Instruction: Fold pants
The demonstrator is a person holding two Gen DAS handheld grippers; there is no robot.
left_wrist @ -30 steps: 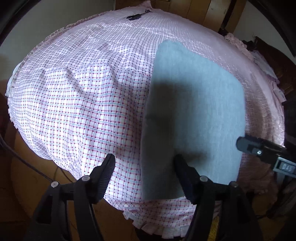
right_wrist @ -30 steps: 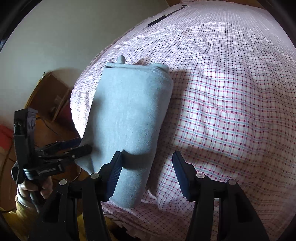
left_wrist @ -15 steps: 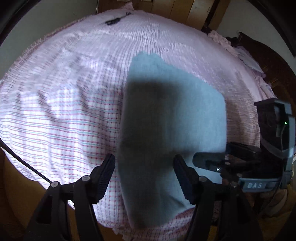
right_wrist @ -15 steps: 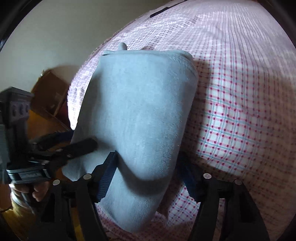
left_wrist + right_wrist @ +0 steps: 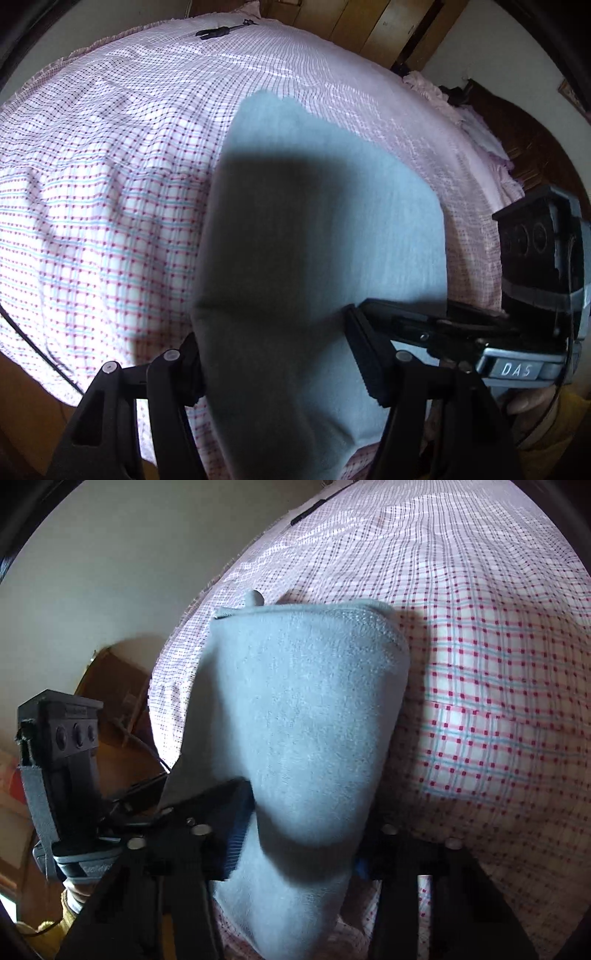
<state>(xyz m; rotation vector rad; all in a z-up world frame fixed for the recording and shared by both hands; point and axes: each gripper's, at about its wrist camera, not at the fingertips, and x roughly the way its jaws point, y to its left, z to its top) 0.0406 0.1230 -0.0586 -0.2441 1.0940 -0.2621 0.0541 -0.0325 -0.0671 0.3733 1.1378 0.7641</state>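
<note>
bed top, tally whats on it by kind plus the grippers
grey pants: 1
black object near the far edge: 1
grippers: 2, left gripper and right gripper, jaws either side of the pants
total: 4
</note>
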